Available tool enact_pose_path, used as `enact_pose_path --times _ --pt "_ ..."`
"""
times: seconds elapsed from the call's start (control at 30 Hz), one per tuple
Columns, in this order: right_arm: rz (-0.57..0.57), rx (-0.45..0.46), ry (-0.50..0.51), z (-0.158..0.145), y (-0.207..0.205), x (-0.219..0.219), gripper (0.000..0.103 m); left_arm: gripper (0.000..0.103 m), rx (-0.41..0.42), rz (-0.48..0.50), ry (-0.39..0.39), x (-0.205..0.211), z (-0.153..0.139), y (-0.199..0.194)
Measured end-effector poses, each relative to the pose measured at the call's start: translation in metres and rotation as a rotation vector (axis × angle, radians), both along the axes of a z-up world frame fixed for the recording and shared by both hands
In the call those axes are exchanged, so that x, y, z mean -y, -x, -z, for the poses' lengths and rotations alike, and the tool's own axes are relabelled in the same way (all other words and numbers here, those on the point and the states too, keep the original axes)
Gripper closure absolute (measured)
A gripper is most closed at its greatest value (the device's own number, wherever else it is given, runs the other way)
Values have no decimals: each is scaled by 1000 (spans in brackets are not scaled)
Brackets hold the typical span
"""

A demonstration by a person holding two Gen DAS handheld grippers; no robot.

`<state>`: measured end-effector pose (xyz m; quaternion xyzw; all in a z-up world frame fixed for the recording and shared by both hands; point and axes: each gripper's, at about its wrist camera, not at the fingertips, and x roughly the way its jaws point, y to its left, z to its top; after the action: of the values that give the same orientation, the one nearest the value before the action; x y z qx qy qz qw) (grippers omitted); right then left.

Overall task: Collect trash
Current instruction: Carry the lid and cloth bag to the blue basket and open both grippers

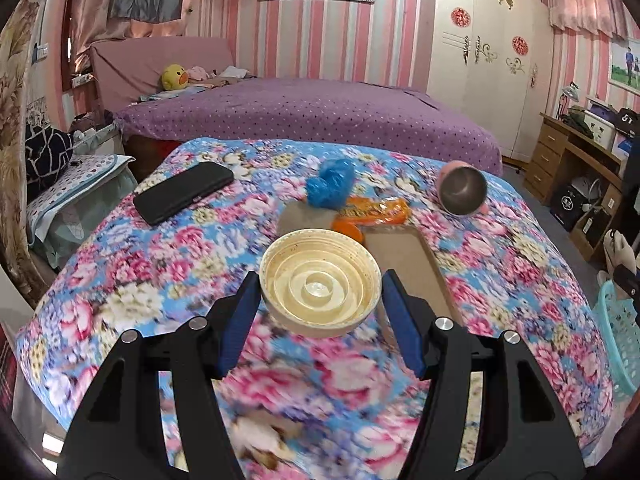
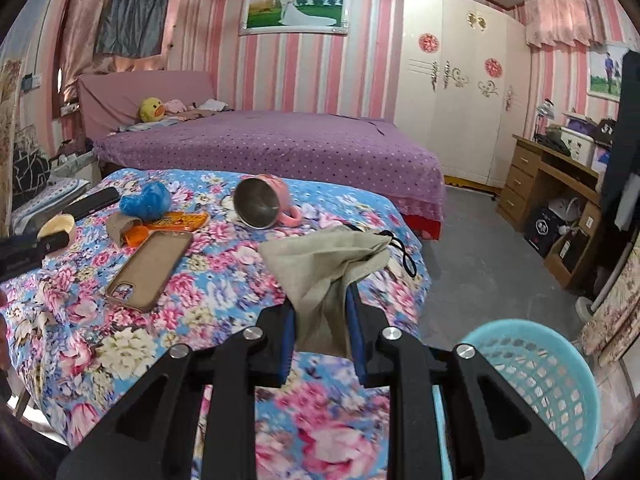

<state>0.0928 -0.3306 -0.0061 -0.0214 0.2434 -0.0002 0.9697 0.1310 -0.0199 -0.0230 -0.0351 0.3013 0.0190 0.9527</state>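
My left gripper (image 1: 320, 300) is shut on a cream plastic lid (image 1: 320, 282) and holds it above the floral table (image 1: 120, 280); the lid also shows in the right wrist view (image 2: 60, 226). My right gripper (image 2: 322, 312) is shut on a beige drawstring cloth pouch (image 2: 324, 264) and holds it above the table's right edge. A crumpled blue plastic bag (image 1: 332, 184) (image 2: 146, 200), an orange snack wrapper (image 1: 372, 214) (image 2: 176, 222) and a brown cardboard scrap (image 2: 120, 226) lie on the table.
A teal plastic basket (image 2: 532, 384) stands on the floor right of the table, also in the left wrist view (image 1: 618, 340). On the table lie a brown phone case (image 2: 150, 268), a black phone (image 1: 184, 192) and a tipped pink mug (image 1: 462, 192). A purple bed (image 2: 272, 144) is behind.
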Motion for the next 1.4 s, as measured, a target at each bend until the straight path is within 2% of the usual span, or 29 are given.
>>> enact_pose_path --times 0.53,0.87,1.07,1.23,1.4 --pt "91 50 -18 -8 31 69 80 42 37 72 -4 76 -9 10" --pt "224 30 -32 -1 46 142 79 42 32 239 32 171 -4 8" --pt "318 1 -62 11 56 193 79 42 24 332 19 233 2 7" --pt "381 -23 -50 21 62 221 79 42 -5 424 41 284 12 9" --pt "424 -24 -80 25 71 245 79 42 -32 521 38 339 23 16"
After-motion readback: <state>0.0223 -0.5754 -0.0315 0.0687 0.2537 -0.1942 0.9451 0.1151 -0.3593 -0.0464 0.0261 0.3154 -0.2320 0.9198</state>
